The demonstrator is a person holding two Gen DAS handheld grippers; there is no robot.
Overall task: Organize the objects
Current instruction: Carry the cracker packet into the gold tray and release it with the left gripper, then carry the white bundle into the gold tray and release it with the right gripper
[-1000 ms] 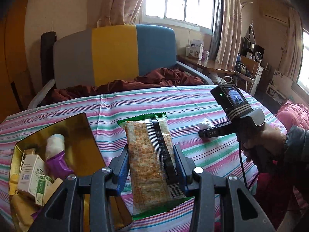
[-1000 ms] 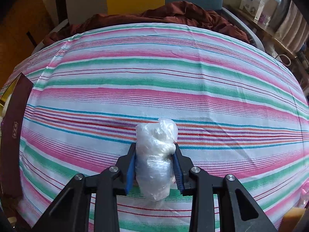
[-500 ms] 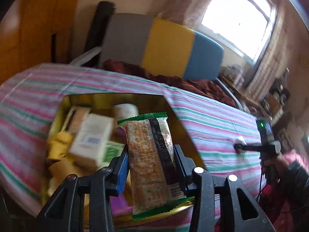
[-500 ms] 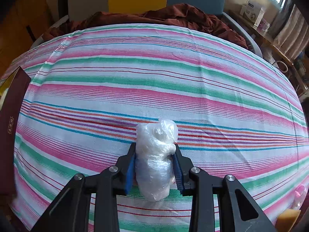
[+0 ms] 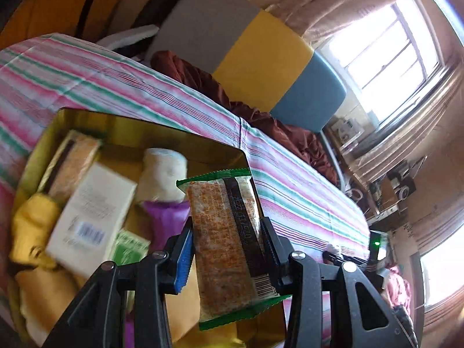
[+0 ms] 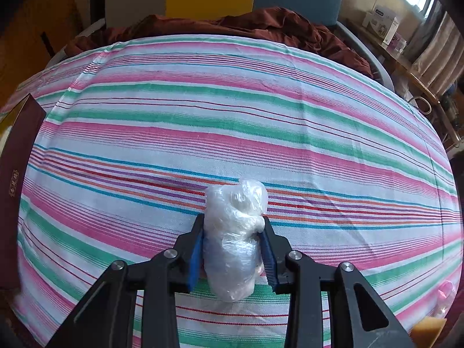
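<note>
My left gripper is shut on a cracker packet with green ends, held above the right part of a gold tin box. The box holds a white carton, another cracker packet, a white and purple wrapped item, yellow items and a green packet. My right gripper is shut on a clear plastic-wrapped white bundle, just above the striped tablecloth. The right gripper also shows far right in the left wrist view.
The box's dark red outer wall stands at the left edge of the right wrist view. A grey, yellow and blue chair with a dark red cloth is behind the table. A cluttered side table stands at the right.
My left gripper has swung left with the cracker packet, from above the bare cloth to over the gold box, and has tilted. My right gripper has barely moved, still gripping the bundle.
</note>
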